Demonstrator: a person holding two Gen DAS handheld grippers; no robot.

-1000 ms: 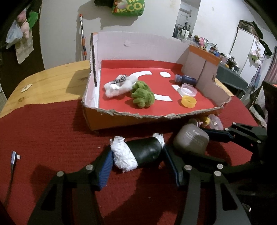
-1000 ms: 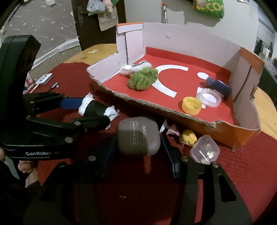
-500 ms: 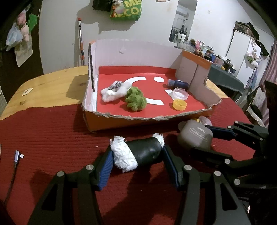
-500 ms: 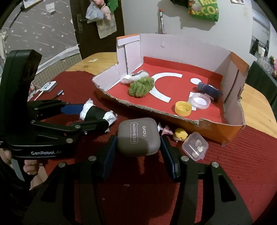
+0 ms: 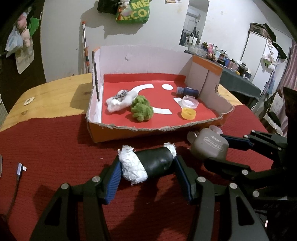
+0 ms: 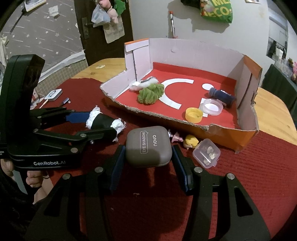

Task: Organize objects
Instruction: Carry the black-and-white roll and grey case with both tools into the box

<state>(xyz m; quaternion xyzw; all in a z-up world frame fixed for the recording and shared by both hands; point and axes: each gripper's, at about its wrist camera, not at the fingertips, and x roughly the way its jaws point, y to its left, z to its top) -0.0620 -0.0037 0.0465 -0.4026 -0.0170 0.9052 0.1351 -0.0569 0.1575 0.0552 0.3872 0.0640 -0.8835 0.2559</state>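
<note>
While both items hang above the red-clothed surface (image 6: 241,185), just short of the cardboard box's (image 5: 148,128) torn front edge, the left hand-held gripper (image 5: 148,167) clamps the black roll with white paper ends (image 5: 148,165) and the right hand-held gripper (image 6: 148,148) grips the grey eye shadow case (image 6: 148,146). I'd lift each clear over that ragged edge, then set them down on bare red floor, away from the green pom-pom (image 5: 142,111) and yellow cap (image 6: 194,115).

The grey case (image 6: 148,146) reads "EYE SHADOW" inside a speech-bubble outline, with "novo" beside it; the left wrist view shows the same print upside down. The left gripper (image 6: 104,124) has "GenRobot.AI" in white on its black body. The green bag (image 6: 216,9) on the wall shows partial letters "ME" and "ECO".
</note>
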